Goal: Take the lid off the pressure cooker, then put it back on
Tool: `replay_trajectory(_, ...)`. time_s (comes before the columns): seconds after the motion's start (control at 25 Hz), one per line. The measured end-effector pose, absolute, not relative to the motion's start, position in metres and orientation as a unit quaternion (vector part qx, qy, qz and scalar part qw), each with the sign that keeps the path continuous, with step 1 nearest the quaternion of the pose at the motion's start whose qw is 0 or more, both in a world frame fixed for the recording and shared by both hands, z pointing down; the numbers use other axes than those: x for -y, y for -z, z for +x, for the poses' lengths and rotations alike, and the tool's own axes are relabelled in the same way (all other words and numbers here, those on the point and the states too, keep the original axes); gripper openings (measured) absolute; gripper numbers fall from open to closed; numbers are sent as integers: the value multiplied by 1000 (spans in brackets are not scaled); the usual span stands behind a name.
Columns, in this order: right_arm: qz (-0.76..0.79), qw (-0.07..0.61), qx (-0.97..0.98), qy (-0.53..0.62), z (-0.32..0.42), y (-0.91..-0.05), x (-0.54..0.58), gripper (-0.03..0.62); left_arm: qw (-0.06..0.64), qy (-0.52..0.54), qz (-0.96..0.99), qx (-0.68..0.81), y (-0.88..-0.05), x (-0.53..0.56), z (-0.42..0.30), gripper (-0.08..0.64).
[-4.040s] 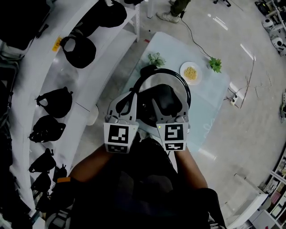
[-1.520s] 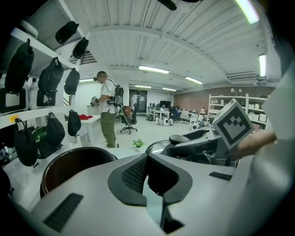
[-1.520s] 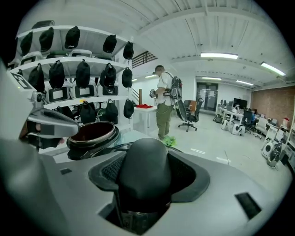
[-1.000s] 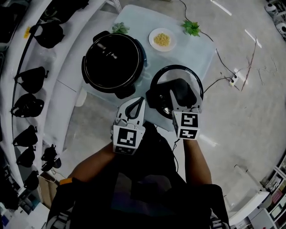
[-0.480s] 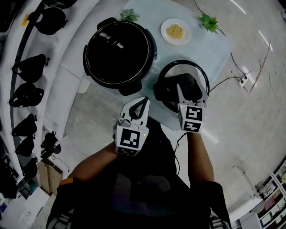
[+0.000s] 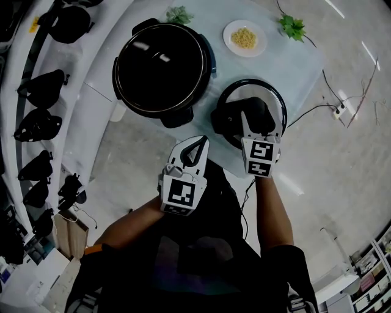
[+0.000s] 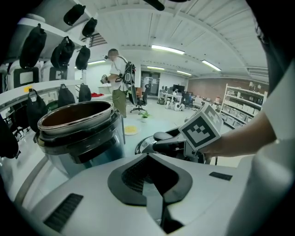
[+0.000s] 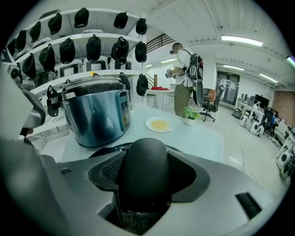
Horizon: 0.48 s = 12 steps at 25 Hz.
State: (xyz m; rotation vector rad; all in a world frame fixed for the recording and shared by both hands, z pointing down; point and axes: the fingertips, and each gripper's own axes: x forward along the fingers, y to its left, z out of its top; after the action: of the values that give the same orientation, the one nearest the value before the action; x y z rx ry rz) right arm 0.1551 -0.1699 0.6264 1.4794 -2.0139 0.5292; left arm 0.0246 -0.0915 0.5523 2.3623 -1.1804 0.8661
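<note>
The open pressure cooker [image 6: 162,66] stands on the pale table [image 6: 305,61] with its dark inner pot showing. Its round lid [image 6: 269,98] is off the pot, to the right, near the table's front edge. My right gripper [image 6: 245,122] is shut on the lid's black handle [image 8: 143,173]. I cannot tell whether the lid rests on the table or hangs just above it. My left gripper [image 6: 199,144] is shut and holds nothing, in front of the pot and off the table. The left gripper view shows the cooker [image 7: 80,126] and the lid handle [image 7: 167,137] ahead.
A white plate of yellow food [image 6: 247,38] and two small green plants [image 6: 292,26] [image 6: 178,13] sit at the table's far side. White shelves with black caps [image 6: 43,85] run along the left. A cable [image 6: 317,110] lies on the floor. A person [image 8: 184,78] stands far behind.
Four seconds ago both grippers were at the lid on the cooker. The lid is now off and to the right in my right gripper; my left gripper has drawn back, shut.
</note>
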Motion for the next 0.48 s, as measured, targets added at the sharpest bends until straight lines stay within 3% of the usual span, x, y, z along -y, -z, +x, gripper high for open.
replay_trajectory(0.48,559,316,743,-190,158,-644,158,296,184,-302,837,417,-559,75,20,6)
